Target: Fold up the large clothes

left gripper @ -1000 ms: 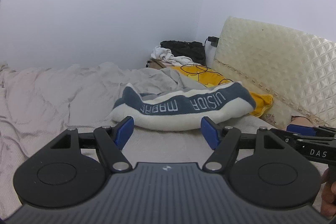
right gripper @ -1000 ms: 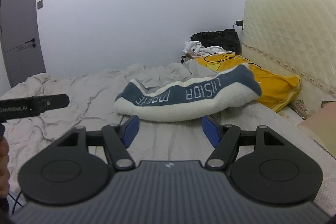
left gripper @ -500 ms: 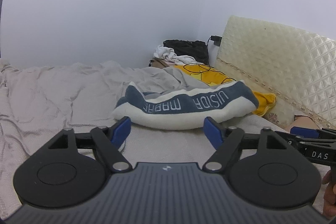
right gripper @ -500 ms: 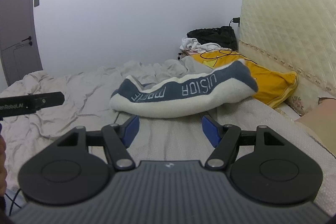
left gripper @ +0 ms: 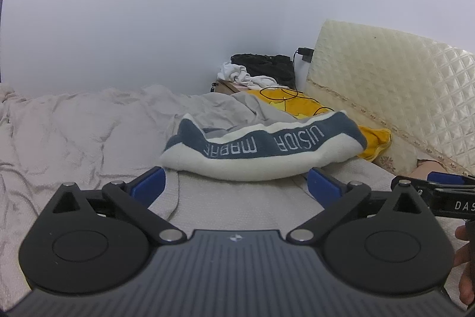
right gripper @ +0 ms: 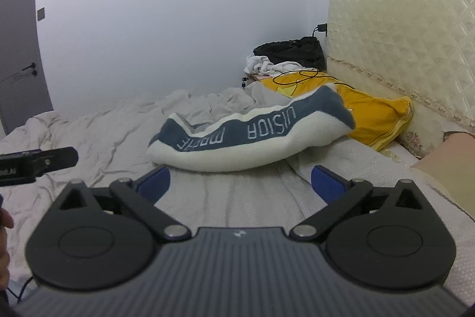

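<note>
Garment: a pale grey waffle-knit cloth lies flat on the bed in the lower middle of both views, running under the grippers toward the pillow; one edge shows at lower left of the left view. How many layers it has cannot be told, so this fits either cloth spread for folding or a fold already laid.
Doing it well: whichever it is, take edges or corners only, both sides level, keeping the cloth taut and low.
Left gripper: jaws wide, holding nothing, above the cloth; contact cannot be told.
Right gripper: likewise wide and empty.
Pillow: blue-and-white pillow just beyond, mid-frame.
Further out: yellow cushion and quilted headboard at right, rumpled sheet at left.
</note>
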`<state>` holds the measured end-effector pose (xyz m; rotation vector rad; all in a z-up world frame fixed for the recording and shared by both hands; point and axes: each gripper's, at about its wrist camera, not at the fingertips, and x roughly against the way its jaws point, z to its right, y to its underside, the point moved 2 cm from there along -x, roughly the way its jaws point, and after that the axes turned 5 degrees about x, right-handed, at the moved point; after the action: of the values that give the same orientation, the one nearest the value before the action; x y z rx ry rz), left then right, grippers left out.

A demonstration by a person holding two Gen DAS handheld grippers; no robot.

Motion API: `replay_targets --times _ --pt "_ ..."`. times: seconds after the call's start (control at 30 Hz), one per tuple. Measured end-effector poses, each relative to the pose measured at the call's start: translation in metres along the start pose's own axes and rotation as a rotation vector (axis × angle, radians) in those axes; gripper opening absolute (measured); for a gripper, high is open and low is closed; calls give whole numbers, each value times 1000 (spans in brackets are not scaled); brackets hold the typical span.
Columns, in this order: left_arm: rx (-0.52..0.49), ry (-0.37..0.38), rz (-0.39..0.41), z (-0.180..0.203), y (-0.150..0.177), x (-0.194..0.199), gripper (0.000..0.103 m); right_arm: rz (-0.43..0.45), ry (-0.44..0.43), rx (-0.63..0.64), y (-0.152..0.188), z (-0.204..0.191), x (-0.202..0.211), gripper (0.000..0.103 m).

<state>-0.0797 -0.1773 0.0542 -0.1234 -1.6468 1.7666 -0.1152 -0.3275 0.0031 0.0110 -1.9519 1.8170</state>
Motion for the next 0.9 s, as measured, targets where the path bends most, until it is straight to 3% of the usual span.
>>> replay_targets --times 0.67,0.9 --pt "15 -71 8 -5 -2 7 103 -14 -10 22 2 -6 1 103" --pt "29 -60 11 -6 -1 9 103 -11 -5 26 2 -6 2 103"
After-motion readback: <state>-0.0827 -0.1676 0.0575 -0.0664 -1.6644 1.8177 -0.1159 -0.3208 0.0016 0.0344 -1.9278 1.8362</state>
